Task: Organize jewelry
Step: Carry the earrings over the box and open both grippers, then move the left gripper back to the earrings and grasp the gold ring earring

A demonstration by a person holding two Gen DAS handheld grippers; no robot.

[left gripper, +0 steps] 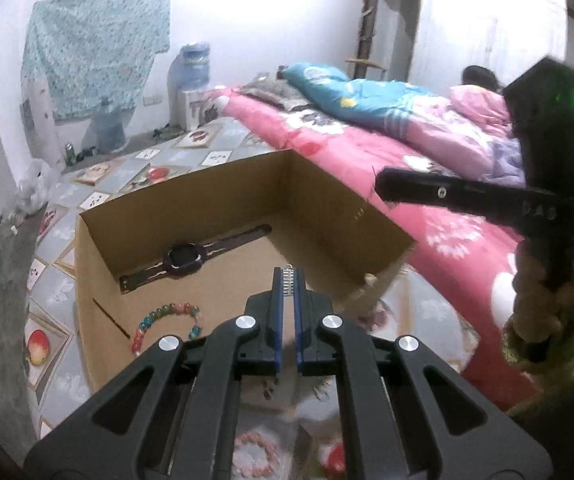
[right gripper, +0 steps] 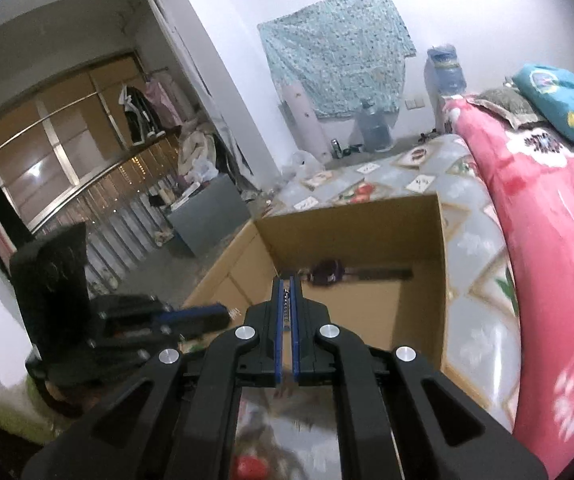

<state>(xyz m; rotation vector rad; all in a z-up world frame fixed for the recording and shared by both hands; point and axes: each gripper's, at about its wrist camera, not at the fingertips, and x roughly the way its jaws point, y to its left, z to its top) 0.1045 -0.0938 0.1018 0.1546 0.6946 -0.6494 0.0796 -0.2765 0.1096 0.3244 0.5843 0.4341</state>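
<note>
Broadly, the scene is filled by a bed (left gripper: 439, 216) under a pink floral quilt, along whose left edge a patterned mat (left gripper: 67, 236) is spread. On the mat an open cardboard box (left gripper: 327, 200) is set, its right wall running close along the quilt. A water dispenser (right gripper: 445, 76) and a hanging blue cloth (right gripper: 339, 48) are seen at the far wall. Inside the box, a dark watch (left gripper: 185, 260) is laid flat along the far wall, strap stretched out, and a multicoloured bead bracelet (left gripper: 167, 320) is curved on the floor nearer the left wall, partly cut off by the gripper body. The left gripper (left gripper: 288, 280) is held above the box floor, clamped on a small silver chain piece (left gripper: 288, 278). The right gripper (right gripper: 286, 292) is held over the box's near edge, likewise pinched on a thin silver chain (right gripper: 285, 300); whether both hold one item cannot be told. A pink bead ring (left gripper: 255, 452) below the left gripper is blurred and mostly hidden.
</note>
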